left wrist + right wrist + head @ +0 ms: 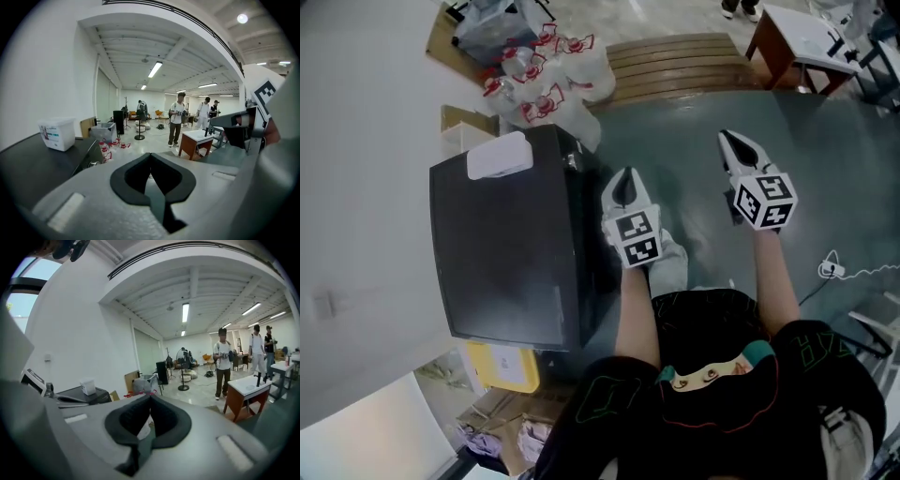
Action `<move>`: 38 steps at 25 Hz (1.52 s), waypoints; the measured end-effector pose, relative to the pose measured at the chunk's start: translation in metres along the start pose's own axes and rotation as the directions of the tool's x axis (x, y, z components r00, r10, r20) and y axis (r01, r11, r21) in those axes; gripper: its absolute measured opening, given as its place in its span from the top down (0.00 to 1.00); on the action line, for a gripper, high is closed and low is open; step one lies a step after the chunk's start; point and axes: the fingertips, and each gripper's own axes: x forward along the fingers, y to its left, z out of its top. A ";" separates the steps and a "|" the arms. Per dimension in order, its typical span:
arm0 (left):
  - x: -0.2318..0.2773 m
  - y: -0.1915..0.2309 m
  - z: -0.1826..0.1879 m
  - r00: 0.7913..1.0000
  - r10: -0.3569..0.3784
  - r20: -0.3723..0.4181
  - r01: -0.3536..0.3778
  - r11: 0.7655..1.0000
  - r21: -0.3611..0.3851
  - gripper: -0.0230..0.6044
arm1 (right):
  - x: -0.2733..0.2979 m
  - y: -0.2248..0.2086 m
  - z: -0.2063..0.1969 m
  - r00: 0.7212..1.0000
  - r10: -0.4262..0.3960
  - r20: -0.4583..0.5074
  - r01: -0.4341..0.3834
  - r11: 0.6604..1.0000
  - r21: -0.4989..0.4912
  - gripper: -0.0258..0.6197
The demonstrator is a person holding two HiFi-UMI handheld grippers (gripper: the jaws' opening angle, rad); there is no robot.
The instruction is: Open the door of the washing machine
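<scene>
At left, the washer point(506, 262) is black, with a white box point(500, 156) on top; left gripper point(626, 180) and right gripper point(731, 142) jaws closed, empty.

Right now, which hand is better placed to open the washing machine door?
Left, probably. The left gripper is right beside the washing machine, while the right gripper is farther off over the floor. Both are shut and empty.

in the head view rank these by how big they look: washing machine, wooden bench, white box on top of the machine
1. washing machine
2. wooden bench, farther from the camera, so its true size is unsure
3. white box
</scene>
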 end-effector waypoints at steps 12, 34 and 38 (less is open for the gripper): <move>0.078 0.052 -0.004 0.999 0.010 -0.034 -0.016 0.984 -0.177 0.95 | 0.122 0.051 0.004 0.974 0.156 -0.162 -0.176 0.977 -0.118 0.96; 0.005 0.092 -0.139 0.771 0.537 -0.343 -0.636 0.610 -0.473 0.95 | 0.188 0.198 -0.097 0.517 0.680 -0.519 -0.837 0.529 -0.141 0.96; -0.051 0.079 -0.180 0.638 0.640 -0.429 -0.754 0.408 -0.514 0.95 | 0.166 0.220 -0.123 0.391 0.707 -0.590 -0.910 0.392 -0.132 0.96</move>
